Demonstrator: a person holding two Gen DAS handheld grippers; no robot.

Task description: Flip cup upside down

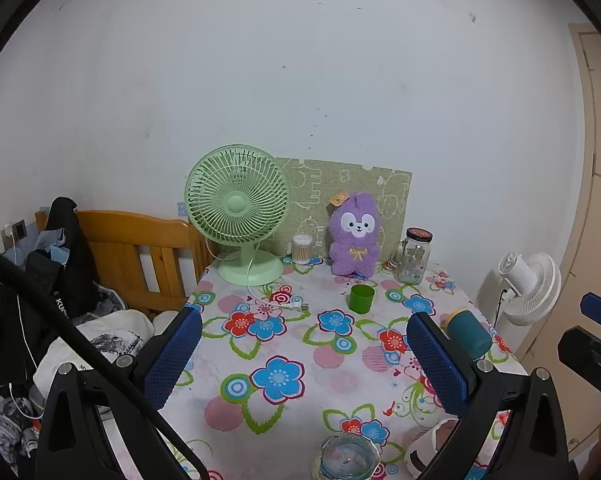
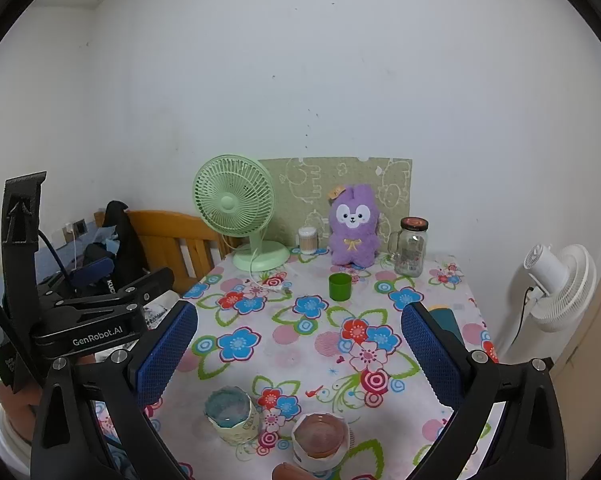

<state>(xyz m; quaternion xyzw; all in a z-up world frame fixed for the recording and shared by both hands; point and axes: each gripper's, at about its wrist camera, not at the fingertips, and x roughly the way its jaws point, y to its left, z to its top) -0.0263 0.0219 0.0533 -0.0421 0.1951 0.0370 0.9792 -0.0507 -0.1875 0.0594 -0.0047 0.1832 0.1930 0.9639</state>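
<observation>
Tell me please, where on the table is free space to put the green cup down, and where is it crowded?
The widest bare cloth lies mid-table, between the green cup and the two paper-wrapped cups at the near edge. The left side, in front of the green fan, is free except for its plug. The back row is crowded: fan, swab jar, purple plush, glass jar.

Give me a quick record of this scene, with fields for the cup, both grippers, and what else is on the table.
cup: green cup, upright, opening up, mid-table, not held
left gripper: open, empty, short of the cup
right gripper: open, empty, short of the cup
table: floral cloth
back row: green fan, purple plush, lidded glass jar
near edge: two paper-wrapped containers
</observation>
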